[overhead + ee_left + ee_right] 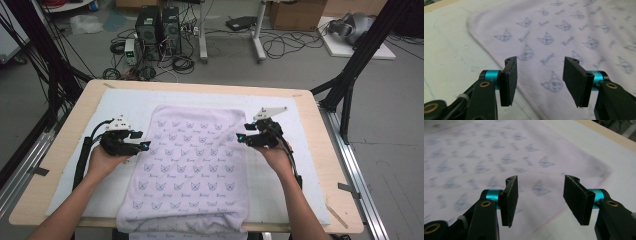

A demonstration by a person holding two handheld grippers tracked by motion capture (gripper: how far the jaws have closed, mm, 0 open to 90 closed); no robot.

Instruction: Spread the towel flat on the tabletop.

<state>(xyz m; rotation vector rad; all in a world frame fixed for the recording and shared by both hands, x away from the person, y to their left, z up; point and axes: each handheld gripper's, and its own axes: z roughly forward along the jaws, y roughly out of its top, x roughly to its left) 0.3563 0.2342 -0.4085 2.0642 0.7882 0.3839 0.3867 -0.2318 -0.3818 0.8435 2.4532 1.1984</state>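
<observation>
A pale lilac towel (192,160) printed with small blue cat faces lies flat on the table, its near end hanging over the front edge. My left gripper (141,140) hovers at the towel's left edge, open, with nothing between its pads. The right gripper (242,137) is held at the towel's right edge, also open and empty. In the left gripper view the towel's hemmed edge (496,58) runs between the jaws of the left gripper (539,82). Through the right gripper view, the towel (499,160) and its right edge lie just under the right gripper (540,201).
A white mat (310,165) covers most of the wooden table (67,135) under the towel. Beyond the table stand computer towers (157,25), loose cables and boxes on the floor. Black frame posts (350,75) rise at both sides.
</observation>
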